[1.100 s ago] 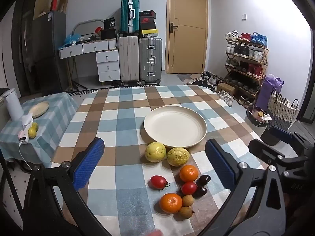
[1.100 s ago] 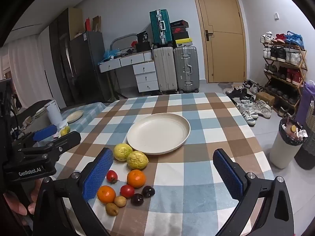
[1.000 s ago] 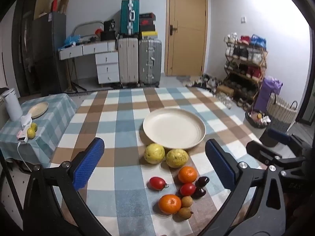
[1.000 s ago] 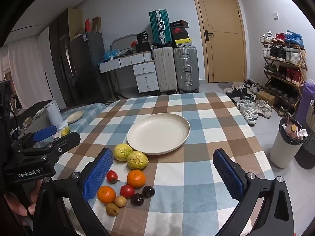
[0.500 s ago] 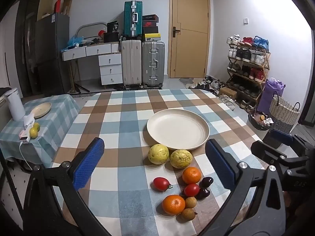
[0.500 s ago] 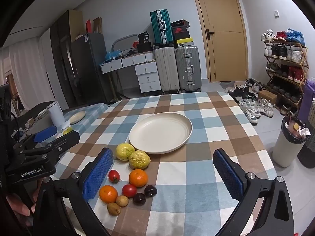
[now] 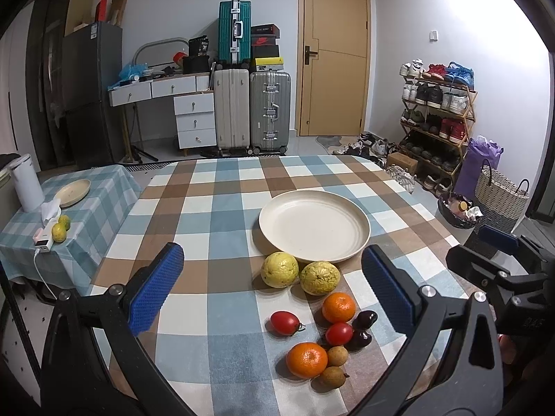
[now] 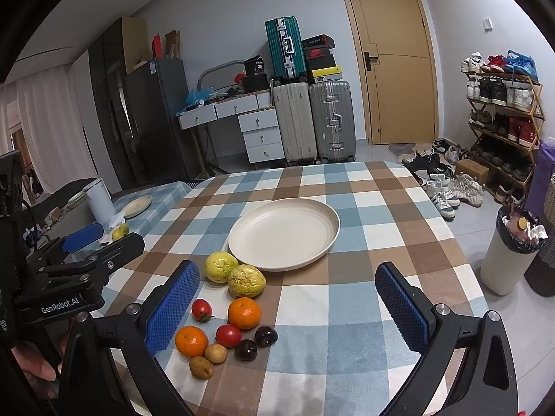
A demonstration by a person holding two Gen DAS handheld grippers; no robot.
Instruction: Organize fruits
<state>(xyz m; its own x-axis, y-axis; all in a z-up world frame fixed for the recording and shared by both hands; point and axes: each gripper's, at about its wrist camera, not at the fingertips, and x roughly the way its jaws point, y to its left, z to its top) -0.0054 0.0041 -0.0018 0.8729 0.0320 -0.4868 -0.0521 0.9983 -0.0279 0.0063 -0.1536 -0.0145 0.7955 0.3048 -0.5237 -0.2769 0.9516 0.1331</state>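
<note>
Near the front edge of the bench (image 7: 222, 208), loose fruit is clustered just short of the plate (image 7: 314, 225), which is seen bare: two knobbly yellow-green guavas (image 7: 279, 269) touching each other by its rim, then two oranges (image 7: 339, 307), two glossy red tomatoes (image 7: 284, 322), two dark plums (image 7: 364, 319) and two small tan longans (image 7: 337, 355), packed closely. Nothing is held yet; the left gripper (image 7: 277, 291) and the right gripper (image 8: 288, 303) are both poised above the cluster with fingers spread wide. The step in hand is judged to be the first pick. It is best served by taking an outer fruit first, the lone tomato or a guava, so that neighbours are not knocked; the fingers should be lowered astride the widest part and closed gently, since tomato skin is smooth and easily bruised, while the guava's rough rind should grip well against the ribbed blue pads (image 8: 173, 308). Round fruit may roll on the checked cloth, so a straight descent is advised. The plate is shallow, matte and cream-coloured with a low raised lip.
</note>
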